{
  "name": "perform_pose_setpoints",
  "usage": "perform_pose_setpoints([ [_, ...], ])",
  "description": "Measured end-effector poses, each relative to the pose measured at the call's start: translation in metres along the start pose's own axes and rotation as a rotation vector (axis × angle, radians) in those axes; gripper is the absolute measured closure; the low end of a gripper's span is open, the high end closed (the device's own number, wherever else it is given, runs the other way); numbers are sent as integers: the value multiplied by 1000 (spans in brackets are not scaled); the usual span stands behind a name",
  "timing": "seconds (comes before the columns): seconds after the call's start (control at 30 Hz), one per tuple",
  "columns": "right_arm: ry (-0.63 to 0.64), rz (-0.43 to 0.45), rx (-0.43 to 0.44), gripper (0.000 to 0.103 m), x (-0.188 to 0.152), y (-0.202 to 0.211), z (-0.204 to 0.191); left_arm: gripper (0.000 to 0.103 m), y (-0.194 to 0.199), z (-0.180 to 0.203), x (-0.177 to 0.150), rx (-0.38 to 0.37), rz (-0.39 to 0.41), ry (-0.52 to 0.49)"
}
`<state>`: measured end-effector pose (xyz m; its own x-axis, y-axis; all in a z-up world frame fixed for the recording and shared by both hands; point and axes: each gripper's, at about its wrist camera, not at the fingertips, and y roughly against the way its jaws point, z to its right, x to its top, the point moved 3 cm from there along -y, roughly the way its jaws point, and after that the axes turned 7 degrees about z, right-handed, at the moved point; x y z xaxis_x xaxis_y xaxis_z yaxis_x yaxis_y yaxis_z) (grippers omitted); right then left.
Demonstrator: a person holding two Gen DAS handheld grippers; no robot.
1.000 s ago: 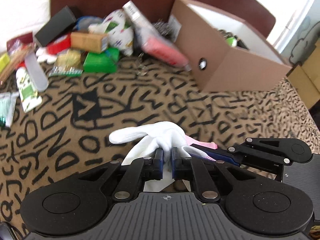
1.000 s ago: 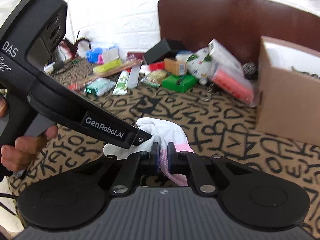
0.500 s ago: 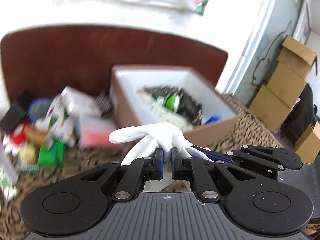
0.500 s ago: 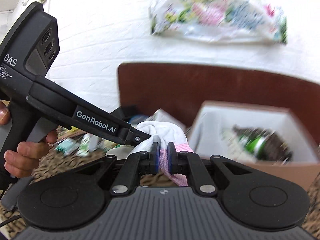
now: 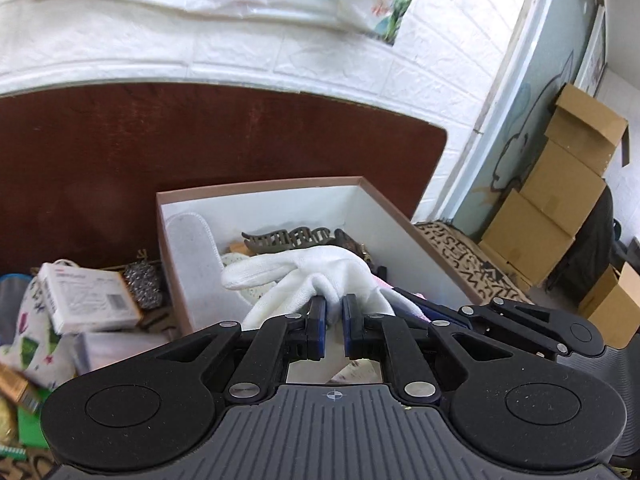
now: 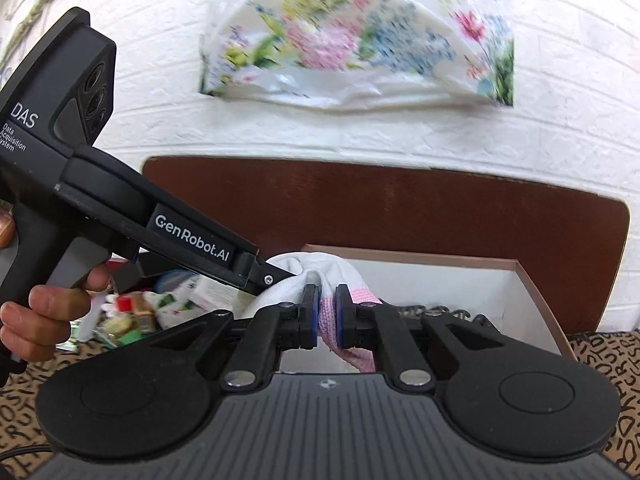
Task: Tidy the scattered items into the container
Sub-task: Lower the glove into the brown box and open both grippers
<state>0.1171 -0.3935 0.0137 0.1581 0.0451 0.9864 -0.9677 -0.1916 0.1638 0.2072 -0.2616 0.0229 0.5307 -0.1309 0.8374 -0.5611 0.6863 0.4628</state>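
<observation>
Box (image 5: 384,216) fills the ground ahead of me, open-topped, brown outside and white within, with a hair claw (image 5: 292,238) and other small things already lying inside. It stands on the patterned desk (image 6: 600,356), to the right of the heap of scattered packets (image 5: 84,304).

The white glove (image 5: 320,272) hangs over the box's near part, carried between my two tools. Its long axis runs across my left view, fingers out to the left and the pink cuff (image 6: 360,296) to the right.

My right jaws (image 6: 327,312) are clenched on that cuff. My left jaws (image 5: 334,312) have just been opening; a gap shows between the pads, cloth bunched just ahead of them, no longer pressed as far as I can tell.

I judge the glove is over its place, so the right jaws need only let go.
</observation>
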Motion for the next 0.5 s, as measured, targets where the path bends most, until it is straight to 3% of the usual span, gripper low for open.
perform_pose_setpoints([
  [0.03,-4,-6,-8,93,-3,-6,4,87,-8,-3,-1,2,-4,0],
  [0.07,-7,-15,-13,93,-7,-10,7,75,-16,-6,-2,3,-9,0],
  [0.17,-14,-42,-33,89,-17,-24,14,69,-32,-16,-11,40,-18,-10],
  [0.23,-4,-55,-53,86,-24,-29,15,56,-37,-19,-18,55,-16,-35],
  [0.27,6,-62,-63,84,-27,-32,16,45,-38,-20,-20,61,-12,-46],
  [0.33,21,-78,-76,64,-32,-36,16,30,-35,-21,-24,78,8,-65],
  [0.37,29,-82,-90,59,-34,-37,15,23,-32,-22,-25,91,21,-69],
  [0.43,55,-96,-123,32,-38,-37,14,14,-28,-23,-25,121,48,-69],
  [0.5,67,-97,-137,18,-39,-36,13,4,-22,-25,-25,133,66,-49],
])
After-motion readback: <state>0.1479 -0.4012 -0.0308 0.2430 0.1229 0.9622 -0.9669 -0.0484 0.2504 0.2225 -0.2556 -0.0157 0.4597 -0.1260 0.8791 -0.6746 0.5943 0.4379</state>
